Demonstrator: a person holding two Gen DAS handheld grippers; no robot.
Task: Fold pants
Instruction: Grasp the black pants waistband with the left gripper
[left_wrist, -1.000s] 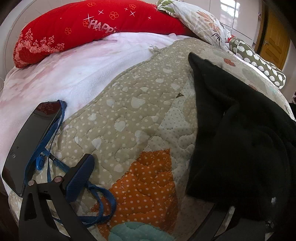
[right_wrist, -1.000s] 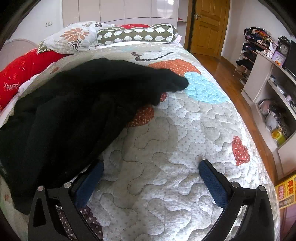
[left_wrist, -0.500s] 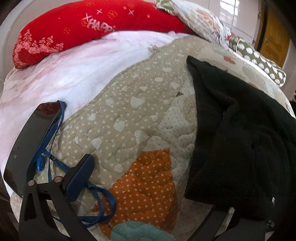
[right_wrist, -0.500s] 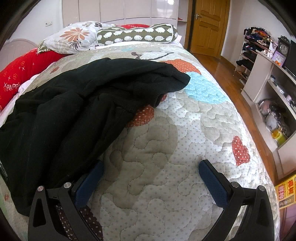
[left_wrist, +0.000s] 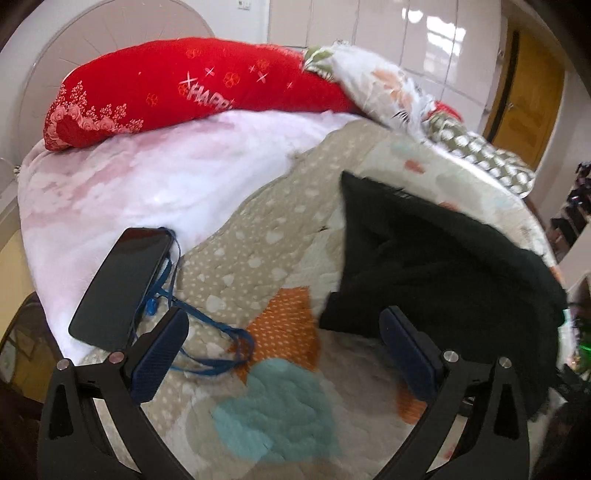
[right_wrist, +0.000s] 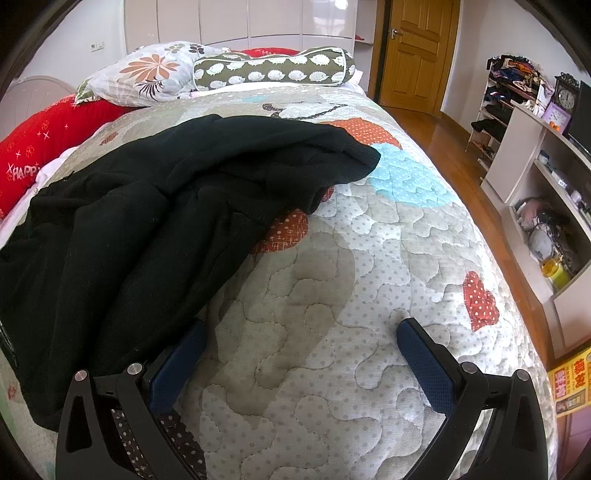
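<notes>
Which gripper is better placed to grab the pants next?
Left, likely. The left gripper is open with the black pants edge at its right finger. The right gripper, also open, faces mostly bare quilt.

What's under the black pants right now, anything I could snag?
The black pants lie bunched on the patterned quilt, which shows all around their edges. Whatever sits beneath the folds is covered. The phone and its blue lanyard lie apart from them.
</notes>
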